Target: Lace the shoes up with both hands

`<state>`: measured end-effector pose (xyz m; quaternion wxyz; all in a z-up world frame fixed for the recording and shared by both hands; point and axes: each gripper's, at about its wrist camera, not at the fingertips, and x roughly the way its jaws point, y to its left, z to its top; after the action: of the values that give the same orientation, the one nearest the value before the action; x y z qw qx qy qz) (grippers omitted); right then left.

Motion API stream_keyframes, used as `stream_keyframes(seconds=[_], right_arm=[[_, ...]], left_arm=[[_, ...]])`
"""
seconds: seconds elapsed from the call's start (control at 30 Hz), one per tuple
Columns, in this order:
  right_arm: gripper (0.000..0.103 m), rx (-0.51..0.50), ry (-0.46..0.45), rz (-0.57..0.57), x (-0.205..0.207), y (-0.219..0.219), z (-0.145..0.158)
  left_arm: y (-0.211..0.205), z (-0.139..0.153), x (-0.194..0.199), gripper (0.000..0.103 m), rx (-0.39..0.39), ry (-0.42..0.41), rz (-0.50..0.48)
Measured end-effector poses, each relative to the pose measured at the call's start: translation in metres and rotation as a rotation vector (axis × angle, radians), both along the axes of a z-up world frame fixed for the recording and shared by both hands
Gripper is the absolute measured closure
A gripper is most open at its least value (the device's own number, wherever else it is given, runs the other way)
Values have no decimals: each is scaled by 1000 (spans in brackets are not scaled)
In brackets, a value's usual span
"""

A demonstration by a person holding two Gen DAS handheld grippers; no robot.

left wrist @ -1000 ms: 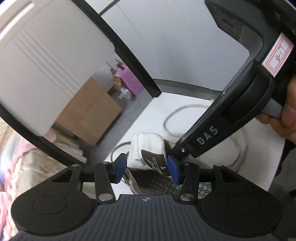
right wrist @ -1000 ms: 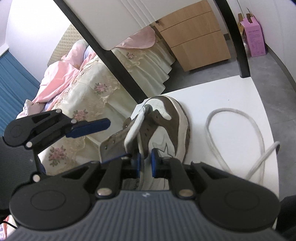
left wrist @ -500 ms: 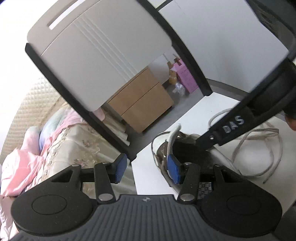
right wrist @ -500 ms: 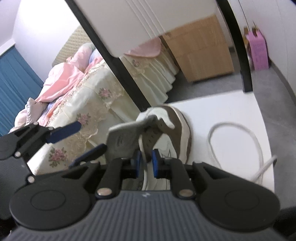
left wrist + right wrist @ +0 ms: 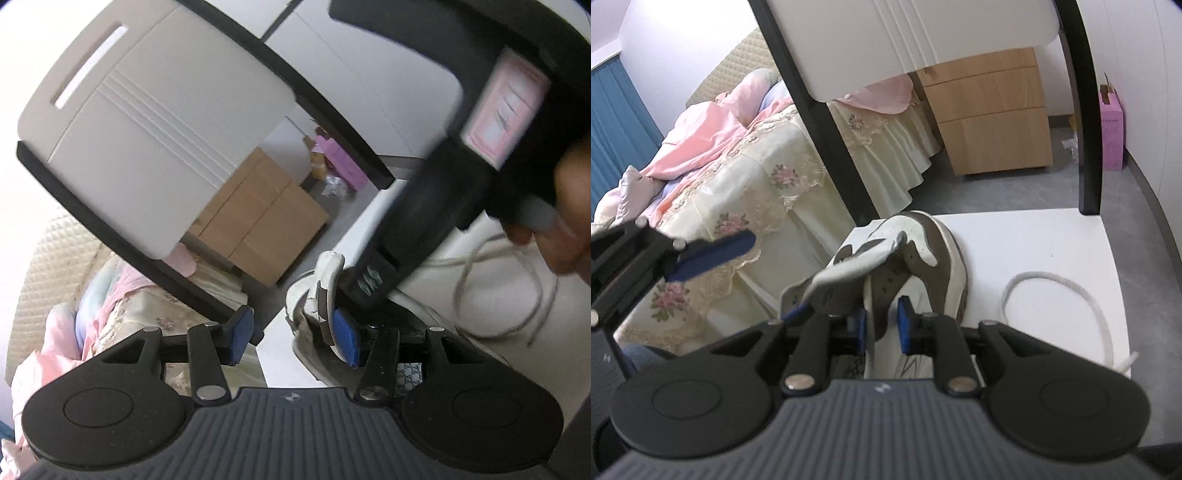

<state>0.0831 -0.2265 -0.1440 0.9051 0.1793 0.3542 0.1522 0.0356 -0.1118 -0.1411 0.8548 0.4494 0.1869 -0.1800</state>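
Since a second ago the right gripper [image 5: 881,329] has parted its blue pads a little, from nearly shut to a narrow gap, and the grey-white padded tongue [image 5: 849,269] of the shoe has been lifted and folded over toward the left. Meanwhile the left gripper [image 5: 291,334] has swung so that its right pad now sits against the shoe's collar.

In the right wrist view the brown-and-white leather sneaker [image 5: 934,258] lies on the white tabletop [image 5: 1034,251], near its left edge, its long axis running away from the gripper with the toe at the far end. The brown eyelet flap [image 5: 882,291] hangs in the gap between the right gripper's pads; whether they pinch it I cannot tell. The left gripper stands wide open, one pad over the table's edge and the other at the shoe opening, holding nothing.

Off to the right, well apart from the shoe, the thick white rope lace [image 5: 1067,295] lies in a loose loop on the table. The right gripper is the nearer to it, so I judge fetching a lace end will fall to that hand.
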Motion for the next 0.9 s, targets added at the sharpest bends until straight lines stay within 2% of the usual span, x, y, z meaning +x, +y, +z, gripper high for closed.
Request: stream_keyframes(seconds=[0.1,0.23,0.3,0.4,0.43,0.6,0.63,0.7,0.77,0.9], right_arm=[[90,91,37,-21,2,-12,-3],[93,195,65,-42,1,-26,-5],[93,214,68,-45,-1,-28,-4],[93,236,75,-50,-2,-32,-4],[93,236,76,-50,-2,-31,-4],[94,253,86,-53,-4,-33,-3],[94,254,85,-56,-4,-34,-2],[94,255,83,-61,-4,-35,-2],[94,243,69,-65,-4,-34,-2],[88,181,39,-66,-3,-27,-1]], left_arm=[[-2,0,1,49,13,1,-27],[-8,-3,5,48,84,5,-87],[-12,-5,6,48,132,13,-106],[-22,-18,7,42,267,-51,-157],[-25,-22,9,42,288,-57,-168],[-37,-31,23,42,312,-33,-219],[-38,-33,26,44,320,-19,-233],[-38,-34,30,57,331,12,-263],[-39,-35,34,79,343,43,-291],[-37,-36,33,82,369,85,-339]])
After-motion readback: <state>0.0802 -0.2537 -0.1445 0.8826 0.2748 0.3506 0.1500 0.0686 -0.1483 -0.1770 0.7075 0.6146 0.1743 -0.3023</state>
